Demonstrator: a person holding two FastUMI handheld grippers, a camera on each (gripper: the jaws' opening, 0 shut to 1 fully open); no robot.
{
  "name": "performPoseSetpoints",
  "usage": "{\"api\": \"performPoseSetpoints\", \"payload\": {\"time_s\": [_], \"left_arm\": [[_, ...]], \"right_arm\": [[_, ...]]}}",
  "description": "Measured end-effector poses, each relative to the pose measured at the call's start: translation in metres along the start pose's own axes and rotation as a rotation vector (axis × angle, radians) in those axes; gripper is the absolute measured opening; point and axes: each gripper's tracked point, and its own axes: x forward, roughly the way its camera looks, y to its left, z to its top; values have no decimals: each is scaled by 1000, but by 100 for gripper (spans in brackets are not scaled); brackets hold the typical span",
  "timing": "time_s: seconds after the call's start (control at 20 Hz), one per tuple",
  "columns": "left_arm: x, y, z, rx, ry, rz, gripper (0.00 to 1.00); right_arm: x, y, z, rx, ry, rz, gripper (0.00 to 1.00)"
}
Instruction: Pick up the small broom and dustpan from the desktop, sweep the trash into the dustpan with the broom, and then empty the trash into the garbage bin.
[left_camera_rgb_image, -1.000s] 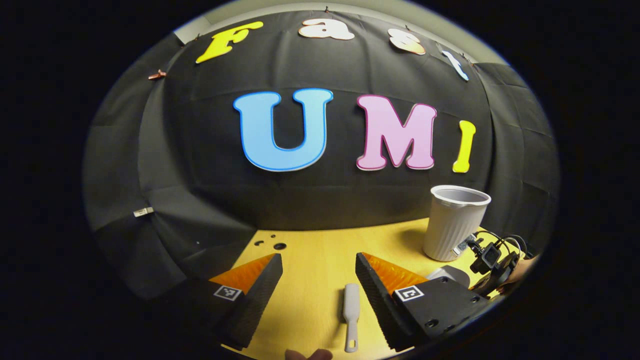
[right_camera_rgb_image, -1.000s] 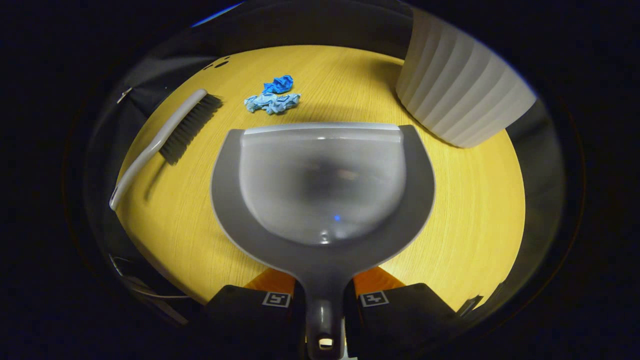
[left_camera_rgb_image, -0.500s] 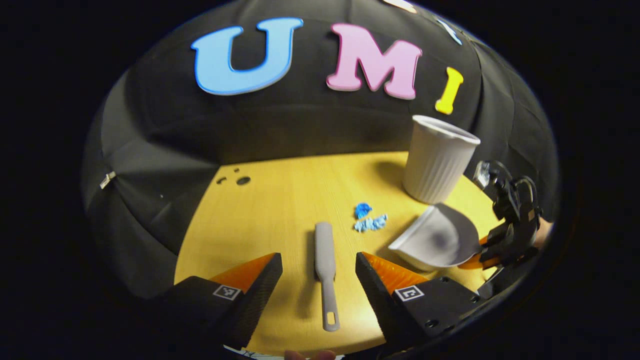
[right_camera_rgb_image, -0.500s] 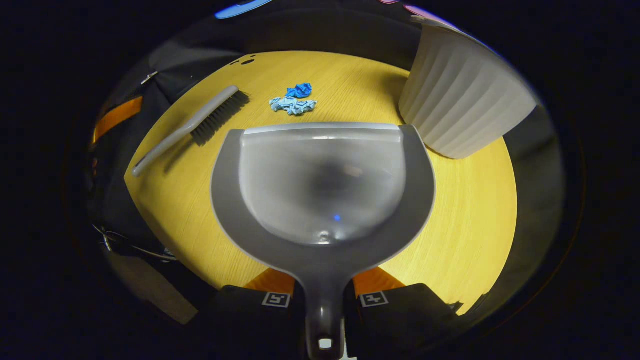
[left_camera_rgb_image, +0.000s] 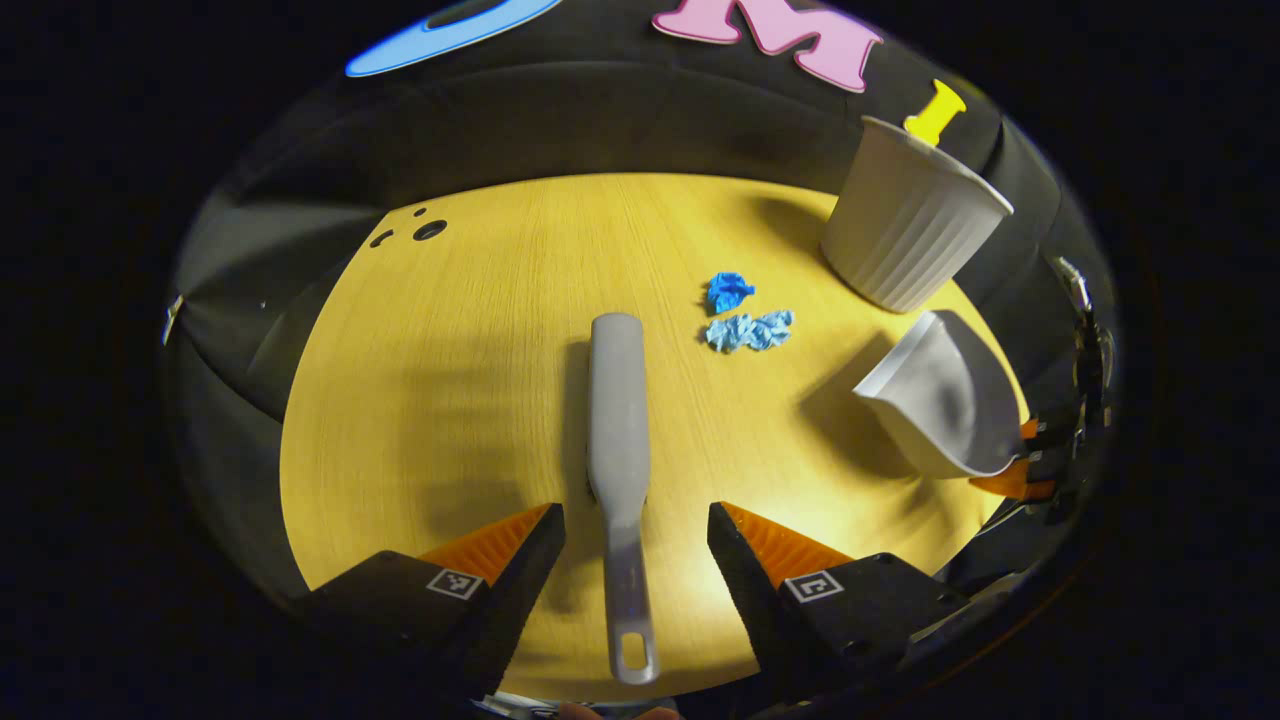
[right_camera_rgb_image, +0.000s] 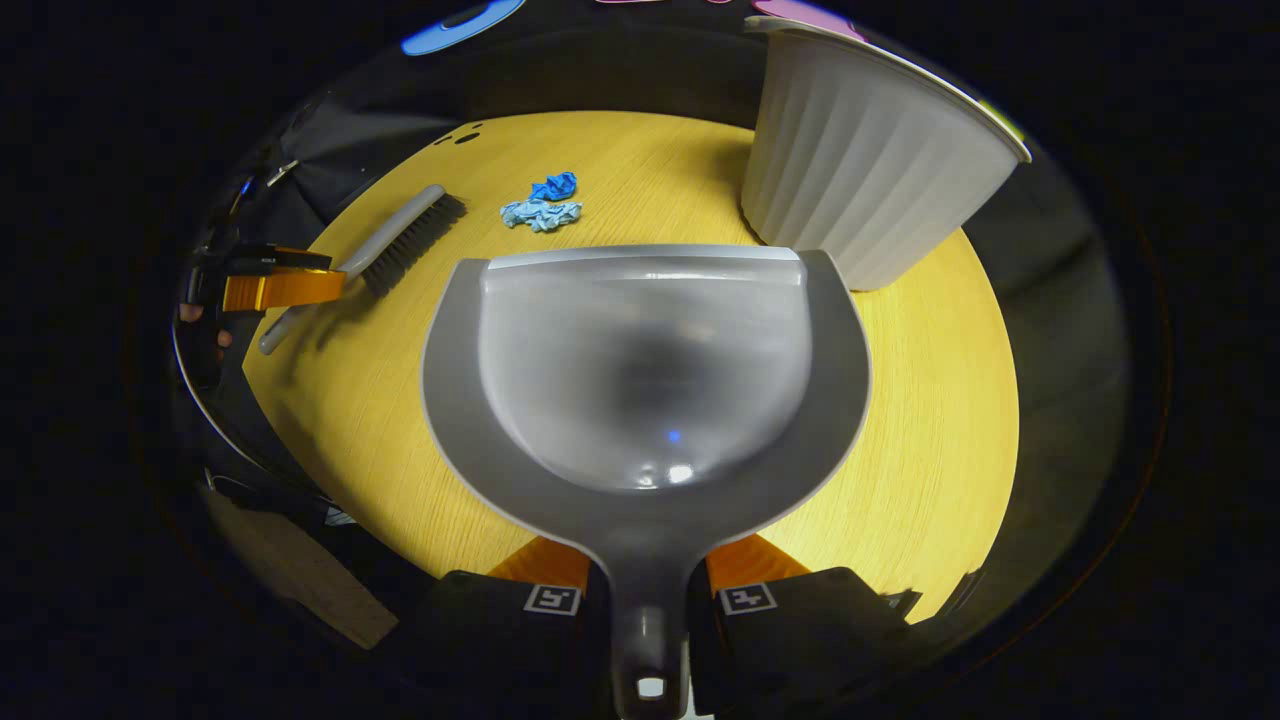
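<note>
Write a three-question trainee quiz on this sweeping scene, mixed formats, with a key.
1. True or false: the left tool is shut on the broom.
2. The right tool grips which part of the dustpan? A) front lip B) handle C) side wall
3. Fill in: the blue paper scraps lie on the ____, between the broom and the white bin.

Key: 1 false, it is open astride the broom's handle; 2 B; 3 desktop.
</note>
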Motion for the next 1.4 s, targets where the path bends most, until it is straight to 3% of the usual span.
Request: {"api": "performPoseSetpoints", "payload": {"time_s": [0.45, 0.95, 1.0, 1.4], "left_arm": [[41, 9, -21, 0, 135, 39, 84], [49, 21, -15, 5, 142, 67, 45], [53, 21, -18, 19, 153, 69, 33], [53, 19, 44, 109, 30, 62, 27]], "right_arm": [[-2, -7, -10, 26, 10, -4, 35], [0, -6, -9, 17, 35, 5, 35], [1, -5, -9, 12, 42, 8, 35], [-2, 19, -2, -73, 147, 59, 35]]}}
